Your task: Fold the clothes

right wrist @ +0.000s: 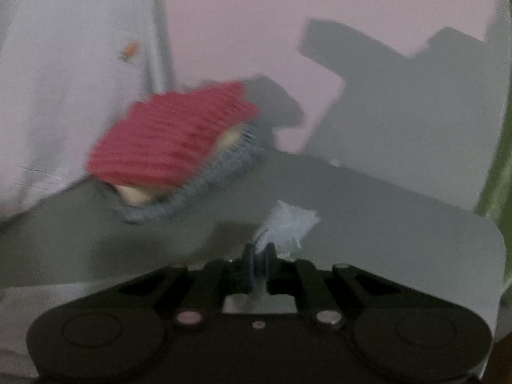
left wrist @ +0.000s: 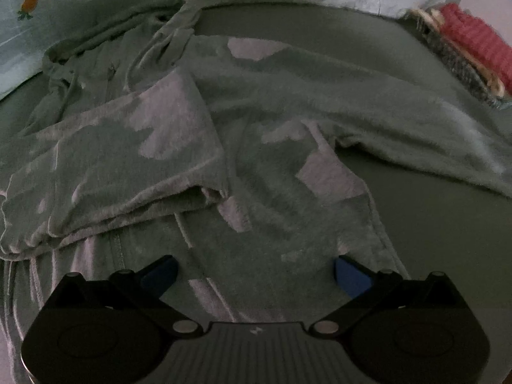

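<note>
A fuzzy grey-green garment (left wrist: pixel 256 112) with a zip front lies spread on the dark table (left wrist: pixel 432 224). One sleeve is folded across its left side and the other stretches out to the right. My left gripper (left wrist: pixel 255 260) hovers open over the garment's lower part, with nothing between its blue-padded fingers. In the right wrist view, my right gripper (right wrist: pixel 259 249) is shut, and a small pale, fluffy bit of cloth (right wrist: pixel 288 220) sticks up from between its fingertips. The picture there is blurred.
A stack of folded clothes with a red knit on top (right wrist: pixel 166 137) sits at the table's far right corner (left wrist: pixel 473 38). Pale blue fabric with a carrot print (left wrist: pixel 28 0) hangs behind the table. A pink wall (right wrist: pixel 240 32) stands behind.
</note>
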The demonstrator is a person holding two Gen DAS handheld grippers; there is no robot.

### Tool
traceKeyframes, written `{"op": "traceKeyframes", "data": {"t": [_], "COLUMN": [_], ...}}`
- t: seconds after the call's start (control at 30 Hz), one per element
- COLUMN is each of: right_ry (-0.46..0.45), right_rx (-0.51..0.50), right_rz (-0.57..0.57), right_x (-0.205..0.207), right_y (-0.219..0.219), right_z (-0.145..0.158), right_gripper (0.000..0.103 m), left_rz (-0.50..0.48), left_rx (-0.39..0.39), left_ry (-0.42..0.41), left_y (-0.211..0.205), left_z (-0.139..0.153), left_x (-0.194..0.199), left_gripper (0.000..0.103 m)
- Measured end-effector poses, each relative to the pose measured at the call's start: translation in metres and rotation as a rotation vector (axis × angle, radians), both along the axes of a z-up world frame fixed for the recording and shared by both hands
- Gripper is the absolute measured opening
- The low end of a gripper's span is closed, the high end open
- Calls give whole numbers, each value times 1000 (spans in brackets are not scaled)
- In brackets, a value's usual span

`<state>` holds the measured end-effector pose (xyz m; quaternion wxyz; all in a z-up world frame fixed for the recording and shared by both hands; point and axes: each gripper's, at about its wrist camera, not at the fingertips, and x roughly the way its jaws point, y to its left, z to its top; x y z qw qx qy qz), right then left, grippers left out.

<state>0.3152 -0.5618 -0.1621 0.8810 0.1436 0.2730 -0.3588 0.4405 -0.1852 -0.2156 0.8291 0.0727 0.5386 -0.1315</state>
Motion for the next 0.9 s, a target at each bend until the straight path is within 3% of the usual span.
{"op": "traceKeyframes", "data": {"t": [0.1, 0.23, 0.37, 0.57, 0.63, 0.73, 0.8, 0.9], "right_ry": [-29, -71, -160, -256, -221, -94, -33, 49], "right_rx": [-17, -65, -73, -17, -1, -12, -11, -38], "right_rz": [88, 250, 470, 960, 1114, 1247, 1291, 1300], "right_x": [19, 52, 84, 116, 121, 124, 121, 116], "right_y": [45, 139, 266, 485, 555, 623, 634, 630], "right_z": [24, 61, 102, 132, 123, 95, 81, 66], "right_gripper": [6, 6, 6, 6, 10, 46, 46, 58], "left_rz": [42, 155, 272, 551, 671, 832, 882, 891], "left_rx": [-184, -416, -529, -698, -733, -743, -735, -693], "left_ry": [5, -47, -126, -233, -246, -204, -180, -158], "left_y": [28, 93, 187, 360, 410, 462, 479, 481], "left_z": [12, 44, 73, 85, 75, 50, 36, 24], "left_x": [8, 16, 14, -17, -28, -42, -50, -55], "left_gripper": [103, 103, 103, 103, 103, 103, 103, 103]}}
